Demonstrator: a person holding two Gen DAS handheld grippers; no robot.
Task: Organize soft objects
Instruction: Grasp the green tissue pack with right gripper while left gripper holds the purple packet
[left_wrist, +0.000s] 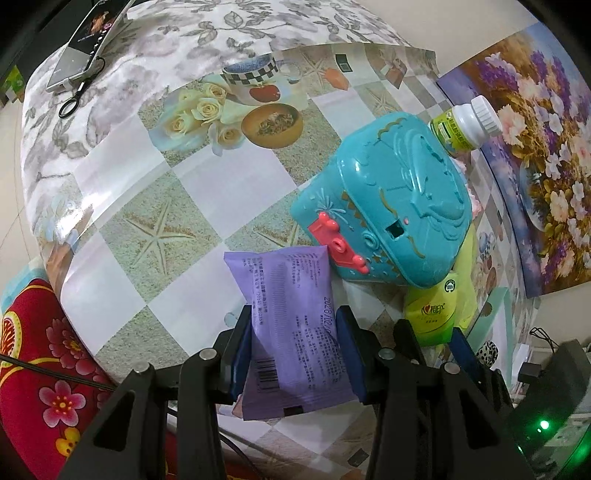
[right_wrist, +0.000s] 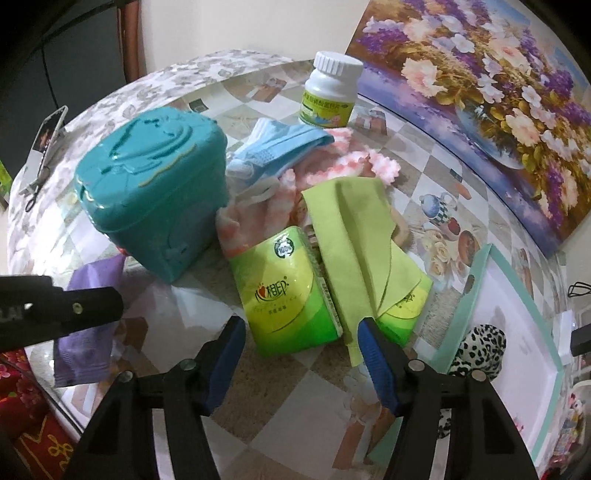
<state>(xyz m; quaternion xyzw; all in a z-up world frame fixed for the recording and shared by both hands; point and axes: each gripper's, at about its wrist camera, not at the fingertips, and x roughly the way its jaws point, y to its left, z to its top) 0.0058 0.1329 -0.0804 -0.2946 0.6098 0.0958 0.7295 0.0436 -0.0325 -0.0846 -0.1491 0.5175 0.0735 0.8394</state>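
In the left wrist view our left gripper pinches the purple packet, which sits just beside the teal box. Lifting it carelessly could nudge that box into the pill bottle. Open table lies to the left.

In the right wrist view our right gripper stands spread around the green tissue pack; the draped green cloth may snag. The tray crowds the right.

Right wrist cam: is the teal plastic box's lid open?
No: the teal plastic box sits with its embossed lid shut flat on top, left of the green tissue pack.
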